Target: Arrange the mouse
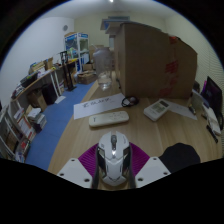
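Observation:
A white and grey computer mouse [112,156] sits between my gripper's [112,168] two fingers, its nose pointing forward. The purple pads [88,158] press against both of its sides, so the gripper is shut on it. It is held just above the wooden desk [105,137]. The mouse's underside is hidden.
A white keyboard [109,120] lies just beyond the mouse. Further off are a calculator-like device [157,109], a small dark object [128,101], a clear plastic bottle [101,66] and large cardboard boxes [150,58]. A black object [182,156] lies to the right. Bookshelves [35,90] stand left.

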Motion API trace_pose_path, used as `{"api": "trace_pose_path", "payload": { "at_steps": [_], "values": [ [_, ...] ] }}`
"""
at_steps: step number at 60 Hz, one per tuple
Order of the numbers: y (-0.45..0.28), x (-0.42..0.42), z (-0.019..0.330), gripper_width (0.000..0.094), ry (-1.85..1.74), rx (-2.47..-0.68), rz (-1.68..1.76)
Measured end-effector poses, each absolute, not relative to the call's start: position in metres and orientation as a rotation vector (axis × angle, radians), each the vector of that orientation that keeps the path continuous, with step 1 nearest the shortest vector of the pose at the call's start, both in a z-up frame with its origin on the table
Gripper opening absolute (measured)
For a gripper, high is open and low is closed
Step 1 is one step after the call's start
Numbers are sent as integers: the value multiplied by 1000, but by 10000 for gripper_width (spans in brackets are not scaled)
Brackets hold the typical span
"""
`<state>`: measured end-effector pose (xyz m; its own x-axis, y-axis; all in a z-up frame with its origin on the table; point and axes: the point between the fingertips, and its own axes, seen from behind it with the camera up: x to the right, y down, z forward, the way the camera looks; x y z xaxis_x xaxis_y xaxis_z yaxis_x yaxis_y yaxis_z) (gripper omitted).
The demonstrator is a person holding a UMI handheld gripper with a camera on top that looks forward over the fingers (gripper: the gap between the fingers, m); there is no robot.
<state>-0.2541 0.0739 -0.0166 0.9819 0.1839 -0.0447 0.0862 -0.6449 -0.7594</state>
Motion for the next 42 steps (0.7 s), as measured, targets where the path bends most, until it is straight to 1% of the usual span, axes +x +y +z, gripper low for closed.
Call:
{"api": "trace_pose_path", "payload": {
  "at_steps": [3, 5, 7, 10, 14, 16, 18, 22, 29, 32, 39, 40, 41, 42],
  "values": [
    [70, -254, -12, 400, -195, -2292, 164],
    [70, -252, 0, 396, -213, -2267, 156],
    [69, -249, 22, 394, -239, -2218, 149],
    [67, -241, 65, 393, -233, -2130, 162],
    [67, -206, 117, 392, -179, -2033, 121],
    [65, -181, 134, 389, -136, -2004, 88],
    [65, -156, 142, 389, -101, -2004, 72],
    [53, -109, 126, 389, -24, -2039, 43],
    [26, -62, 51, 389, 50, -2176, 10],
    [20, -58, 27, 392, 53, -2202, 26],
    [10, -65, -10, 395, 11, -2259, 43],
    [8, -68, -14, 435, 4, -2279, 43],
    [11, -67, -15, 474, -1, -2238, 38],
    [12, -66, -14, 417, -5, -2235, 33]
  ]
}}
